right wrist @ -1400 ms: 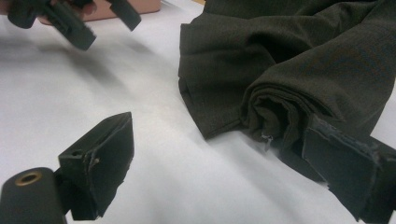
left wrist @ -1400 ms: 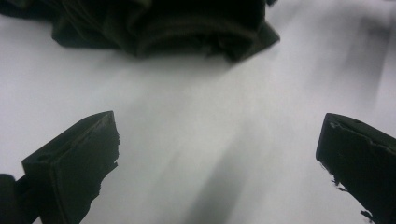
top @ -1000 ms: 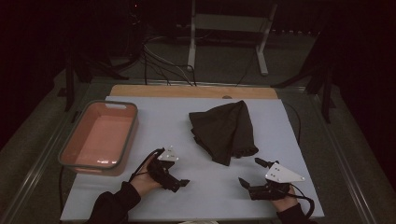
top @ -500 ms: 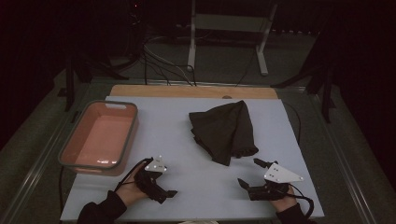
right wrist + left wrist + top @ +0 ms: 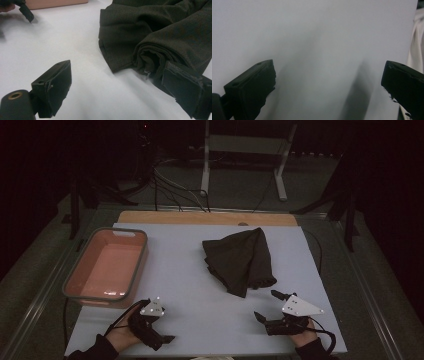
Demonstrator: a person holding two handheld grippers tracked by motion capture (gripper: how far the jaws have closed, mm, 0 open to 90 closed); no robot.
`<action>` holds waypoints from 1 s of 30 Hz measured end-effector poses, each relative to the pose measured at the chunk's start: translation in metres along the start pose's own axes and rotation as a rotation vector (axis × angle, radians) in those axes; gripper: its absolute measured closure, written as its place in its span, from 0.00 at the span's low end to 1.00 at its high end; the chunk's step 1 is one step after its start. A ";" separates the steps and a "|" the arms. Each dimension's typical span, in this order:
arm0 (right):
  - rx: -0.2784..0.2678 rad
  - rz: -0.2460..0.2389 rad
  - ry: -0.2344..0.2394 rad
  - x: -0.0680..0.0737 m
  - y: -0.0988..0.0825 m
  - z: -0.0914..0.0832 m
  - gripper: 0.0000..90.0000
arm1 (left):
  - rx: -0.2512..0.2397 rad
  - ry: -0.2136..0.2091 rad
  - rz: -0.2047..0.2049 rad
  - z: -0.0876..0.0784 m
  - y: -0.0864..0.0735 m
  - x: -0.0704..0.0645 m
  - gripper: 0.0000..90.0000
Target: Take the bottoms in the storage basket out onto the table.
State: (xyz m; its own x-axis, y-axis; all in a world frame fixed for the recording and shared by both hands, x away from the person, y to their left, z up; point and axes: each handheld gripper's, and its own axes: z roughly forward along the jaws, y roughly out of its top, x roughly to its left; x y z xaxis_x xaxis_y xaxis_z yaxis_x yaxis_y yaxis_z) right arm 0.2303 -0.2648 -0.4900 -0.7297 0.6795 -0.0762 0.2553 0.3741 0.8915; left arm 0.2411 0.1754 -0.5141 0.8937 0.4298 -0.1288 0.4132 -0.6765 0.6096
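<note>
Left tool (image 5: 167, 339) pulled back; right tool (image 5: 120, 87) jaw overlaps cloth (image 5: 160, 32) fold.

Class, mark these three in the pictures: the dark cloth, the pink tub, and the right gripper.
dark cloth (image 5: 239, 261), high view, middle of the folded fabric.
pink tub (image 5: 142, 254), high view, right wall.
right gripper (image 5: 267, 306), high view, midway between its open jaw tips.

Pink bin (image 5: 107, 267) — sits at the left edge of the pale table (image 5: 190, 270), hollow side up. Beyond the table's far edge — white stand legs (image 5: 242, 157) and dark cables (image 5: 170, 190) on the floor.
</note>
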 end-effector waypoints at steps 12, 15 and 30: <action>0.004 0.001 -0.006 0.000 -0.001 -0.001 0.10 | 0.009 0.019 -0.009 -0.015 -0.022 0.001 0.00; 0.006 -0.002 -0.008 -0.002 -0.001 -0.001 0.10 | -0.024 0.026 -0.013 -0.020 -0.023 0.002 0.00; 0.019 -0.015 -0.025 -0.004 -0.003 0.000 0.10 | -0.094 0.029 0.012 -0.024 -0.021 0.000 0.00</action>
State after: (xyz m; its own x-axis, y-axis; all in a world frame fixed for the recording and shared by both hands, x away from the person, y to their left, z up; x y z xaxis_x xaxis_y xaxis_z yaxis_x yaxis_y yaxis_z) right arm 0.2328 -0.2688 -0.4926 -0.7175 0.6891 -0.1012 0.2567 0.3966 0.8814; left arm 0.2287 0.2039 -0.5083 0.8924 0.4402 -0.0994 0.3832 -0.6228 0.6821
